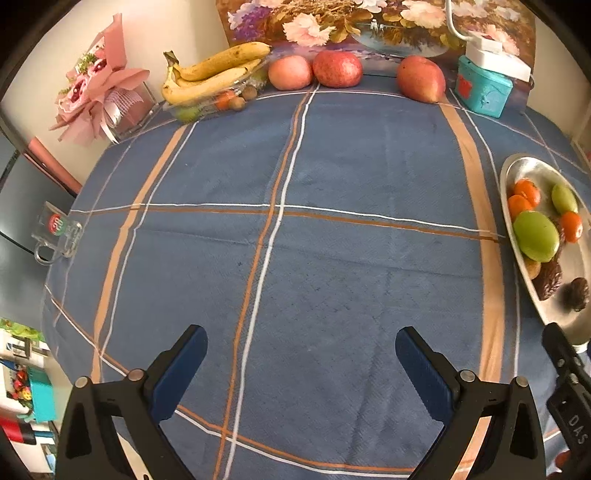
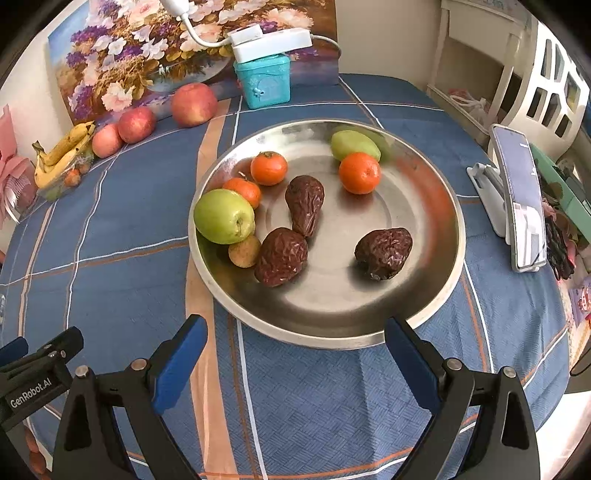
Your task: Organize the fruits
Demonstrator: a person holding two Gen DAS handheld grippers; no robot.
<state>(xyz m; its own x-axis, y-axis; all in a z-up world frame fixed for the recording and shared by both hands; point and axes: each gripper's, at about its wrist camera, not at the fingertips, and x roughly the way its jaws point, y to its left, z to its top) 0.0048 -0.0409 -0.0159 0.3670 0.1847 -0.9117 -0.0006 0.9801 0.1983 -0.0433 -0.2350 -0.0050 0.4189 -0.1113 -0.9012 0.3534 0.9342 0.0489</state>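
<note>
A steel plate (image 2: 436, 206) holds a green apple (image 2: 223, 216), a green fruit (image 2: 352, 144), three oranges (image 2: 359, 172), three wrinkled brown dates (image 2: 384, 253) and a small tan fruit (image 2: 244, 251). My right gripper (image 2: 295, 328) is open and empty, just before the plate's near rim. My left gripper (image 1: 301, 339) is open and empty above the blue cloth, with the plate (image 1: 532, 170) to its right. At the back lie bananas (image 1: 210, 75) on a clear tray, two apples (image 1: 336, 68) and a mango (image 1: 421, 79).
A teal box (image 1: 484, 88) with a white lamp base stands at the back by a flower painting (image 1: 332, 22). A pink bouquet (image 1: 99, 85) is at the back left, a clear holder (image 1: 57, 232) at the left edge. A phone on a stand (image 2: 517, 195) is right of the plate.
</note>
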